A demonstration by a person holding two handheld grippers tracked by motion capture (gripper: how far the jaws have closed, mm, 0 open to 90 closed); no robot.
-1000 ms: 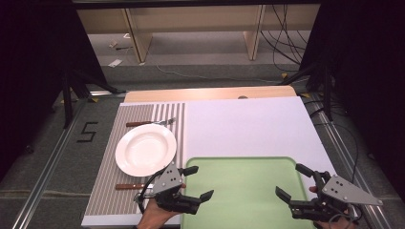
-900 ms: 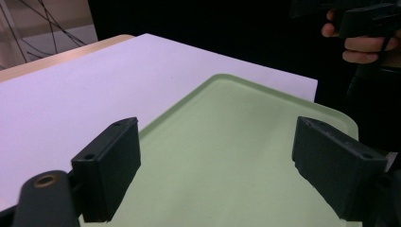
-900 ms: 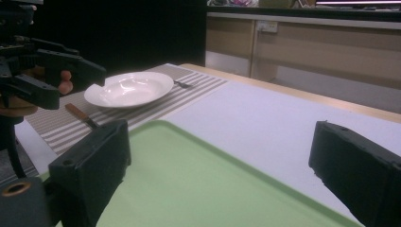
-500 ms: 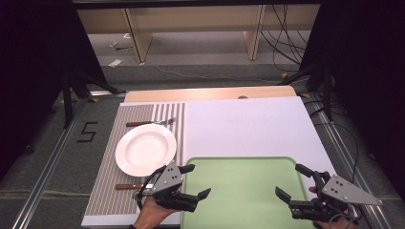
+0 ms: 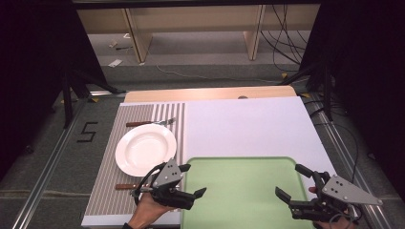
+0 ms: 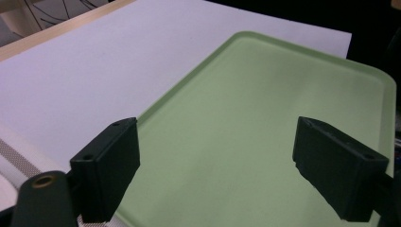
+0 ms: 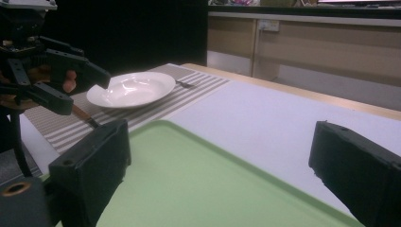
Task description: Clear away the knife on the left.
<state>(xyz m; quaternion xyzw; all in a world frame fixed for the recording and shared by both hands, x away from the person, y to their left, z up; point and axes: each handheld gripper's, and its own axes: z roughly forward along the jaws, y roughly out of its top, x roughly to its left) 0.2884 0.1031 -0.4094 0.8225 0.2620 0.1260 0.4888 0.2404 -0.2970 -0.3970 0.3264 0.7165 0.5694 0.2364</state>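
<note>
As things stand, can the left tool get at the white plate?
Probably yes: the left tool is open and holds nothing, right beside the white plate on the striped mat, with nothing lying between them.

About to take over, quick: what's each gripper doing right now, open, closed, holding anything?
Left gripper: open, empty, over the green tray's left edge.
Right gripper: open, empty, by the tray's right edge.

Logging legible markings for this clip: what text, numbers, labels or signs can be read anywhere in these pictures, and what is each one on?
"5": a dark numeral marked on the grey floor left of the table, in the high view.
Small scraps on the floor near the far cabinets: too small to read.
No readable text on the plate, the green tray, the striped mat, or either hand-held gripper.
</note>
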